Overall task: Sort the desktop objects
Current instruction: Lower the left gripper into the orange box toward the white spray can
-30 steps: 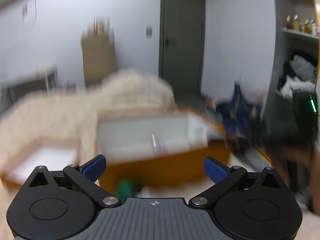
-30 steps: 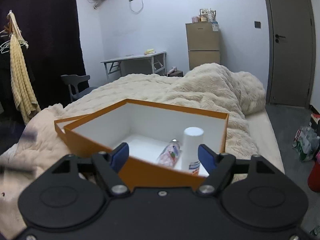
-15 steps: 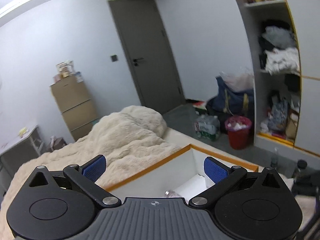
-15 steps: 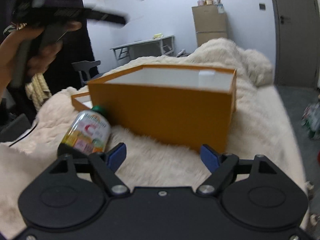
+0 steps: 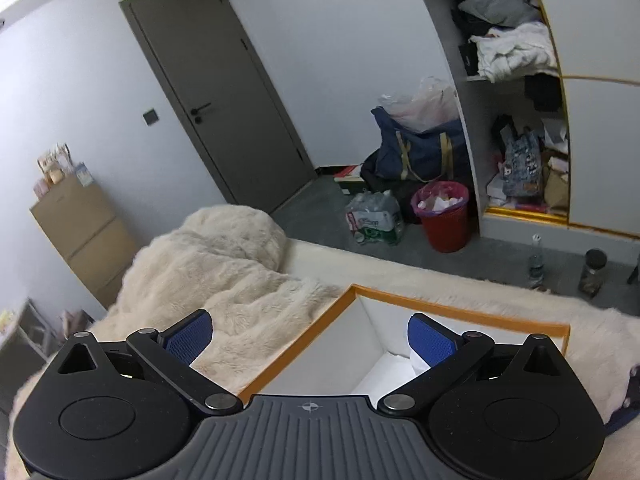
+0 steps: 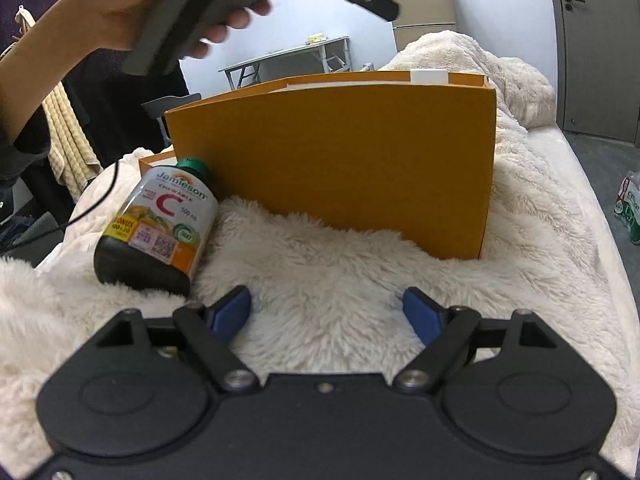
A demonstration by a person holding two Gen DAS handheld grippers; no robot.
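2 claws show, and neither has anything in its grip. The right claw (image 6: 326,314) sits low over the cream fleece blanket (image 6: 360,272) on the bed, its blue pads (image 6: 230,312) spread wide with only fur between them; its jaws have just been opening. Just ahead and to its left lies a vitamin C bottle (image 6: 158,226), on its side, green cap pointing away and touching or nearly touching the near wall of the orange box (image 6: 340,160). That box stands on the blanket straight ahead of the right claw, and the white top of a container (image 6: 429,76) peeps over its far rim. A shallower orange lid (image 6: 158,160) lies behind the bottle, beside the box.

The left claw (image 5: 310,340) is released too, pads well apart, hanging above the box's open corner; the orange rim (image 5: 460,314) and white inside walls are visible between the pads. In the right wrist view the person's left hand (image 6: 160,8) grips that tool's grey handle, up above the box.

Beyond the bed stand a grey door (image 5: 216,92), a red bin (image 5: 444,216) and a blue bag (image 5: 420,148).
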